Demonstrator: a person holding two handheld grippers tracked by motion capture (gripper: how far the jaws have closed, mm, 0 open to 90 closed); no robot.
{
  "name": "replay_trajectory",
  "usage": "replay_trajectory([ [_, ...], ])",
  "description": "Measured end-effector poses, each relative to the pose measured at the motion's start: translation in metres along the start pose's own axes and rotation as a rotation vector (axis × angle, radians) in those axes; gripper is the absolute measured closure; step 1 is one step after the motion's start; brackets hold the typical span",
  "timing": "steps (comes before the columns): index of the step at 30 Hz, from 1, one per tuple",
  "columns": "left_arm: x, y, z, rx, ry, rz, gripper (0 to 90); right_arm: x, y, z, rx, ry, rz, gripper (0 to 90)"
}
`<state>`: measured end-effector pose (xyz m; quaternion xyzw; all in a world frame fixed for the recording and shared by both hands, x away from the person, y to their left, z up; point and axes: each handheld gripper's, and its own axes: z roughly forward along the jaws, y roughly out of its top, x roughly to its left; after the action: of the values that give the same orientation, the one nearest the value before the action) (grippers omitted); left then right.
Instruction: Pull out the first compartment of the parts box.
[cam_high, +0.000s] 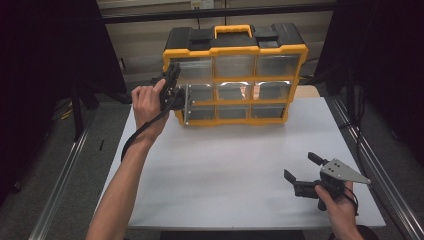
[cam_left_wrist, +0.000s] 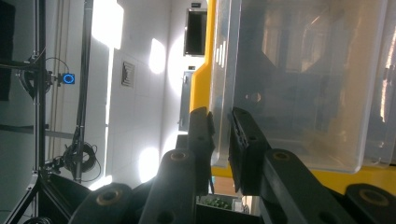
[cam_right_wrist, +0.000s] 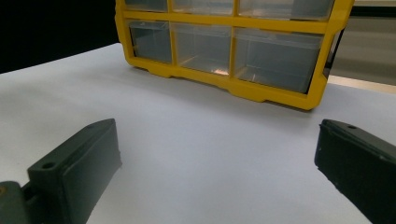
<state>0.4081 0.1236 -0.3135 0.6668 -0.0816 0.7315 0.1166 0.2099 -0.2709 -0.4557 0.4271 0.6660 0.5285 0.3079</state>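
High view: one yellow-black organizer upright at far edge of white table; nine clear drawers, three rows of three, contents not discernible. Middle-left drawer pulled out. Left gripper at that drawer; right gripper low over table, near right corner, jaws spread.

Left gripper view: jaws pinching drawer front lip; drawer looks empty.

Right gripper view: jaws wide apart, nothing between; bottom three drawers appear empty.

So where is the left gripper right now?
In the high view the left gripper is at the organizer's left side, middle row; its own view shows its jaws closed on the front wall of a clear drawer.
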Motion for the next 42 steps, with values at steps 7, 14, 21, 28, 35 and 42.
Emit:
replay_trajectory([
  [7, 0.0, 0.0, -0.004, -0.003, 0.002, 0.001, 80.1, 0.0, 0.0, -0.001, 0.0, 0.002, 0.001, 0.0],
  [14, 0.0, 0.002, -0.007, -0.012, 0.007, 0.009, 80.2, 0.0, 0.0, -0.001, 0.002, 0.003, 0.002, 0.0],
  [21, 0.0, 0.002, -0.011, -0.016, 0.013, 0.004, 80.1, 0.0, 0.0, 0.0, 0.0, 0.002, 0.002, 0.0],
  [28, -0.001, 0.002, -0.014, -0.031, 0.021, 0.01, 80.1, 0.0, 0.0, -0.001, 0.002, 0.003, 0.002, 0.0],
  [35, -0.001, 0.003, -0.019, -0.029, 0.026, -0.001, 80.2, 0.0, 0.0, 0.0, 0.004, 0.008, -0.004, 0.0],
  [42, 0.0, 0.003, -0.023, -0.027, 0.02, -0.002, 80.2, 0.0, 0.0, 0.0, 0.002, 0.008, -0.003, 0.0],
])
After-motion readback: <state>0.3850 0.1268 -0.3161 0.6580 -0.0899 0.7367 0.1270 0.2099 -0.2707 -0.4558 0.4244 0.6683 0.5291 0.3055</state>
